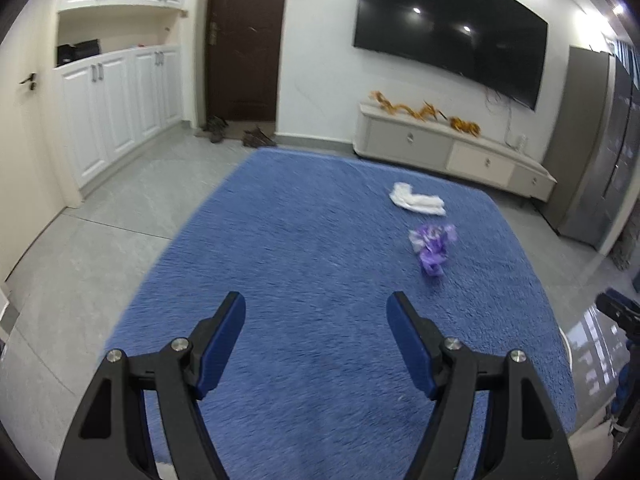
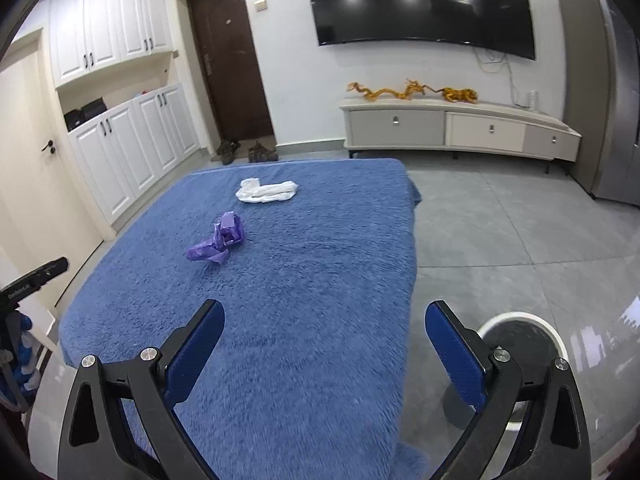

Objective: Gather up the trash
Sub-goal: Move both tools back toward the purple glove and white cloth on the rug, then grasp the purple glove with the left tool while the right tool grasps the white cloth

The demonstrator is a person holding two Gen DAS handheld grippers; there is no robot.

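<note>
With both the left gripper and right gripper spread wide and empty, we should steer toward the crumpled purple plastic bag lying on the blue rug well beyond our fingers (white tissue wad farther still), straddling it before closing.
</note>
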